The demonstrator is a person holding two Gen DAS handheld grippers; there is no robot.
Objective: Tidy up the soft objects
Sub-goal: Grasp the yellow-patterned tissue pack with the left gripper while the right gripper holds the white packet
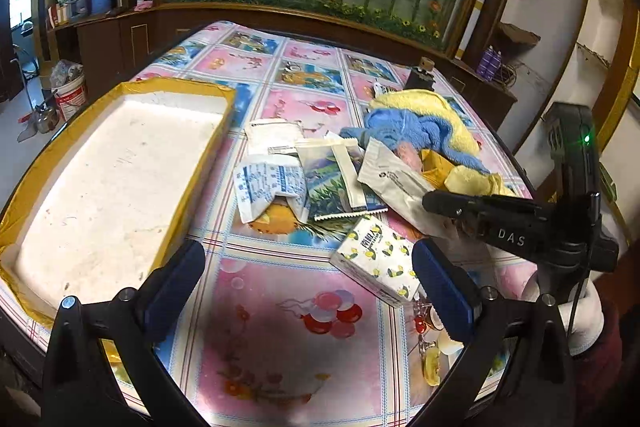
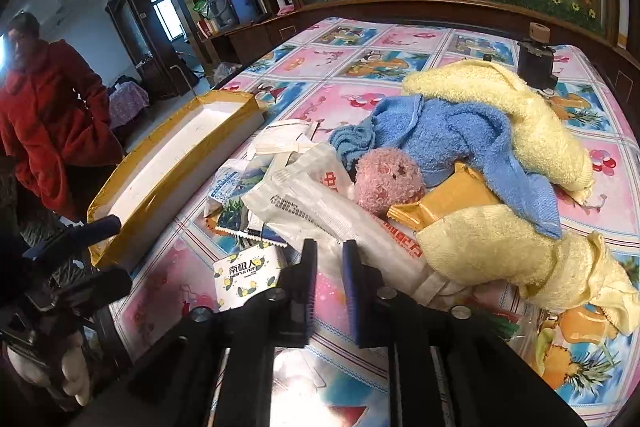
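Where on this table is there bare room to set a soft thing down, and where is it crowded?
The tray is bare inside. Bare cloth lies between the tray and the tissue pack, and at the far end behind the towels. Packets and towels crowd the right side.

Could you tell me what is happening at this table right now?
A person holds a gripper in each hand over a pile of soft things. The right gripper has its jaws narrowed on the edge of a white plastic packet. The left gripper hovers open near the lemon-print tissue pack. The towels remain heaped, and the yellow-edged tray holds nothing yet.
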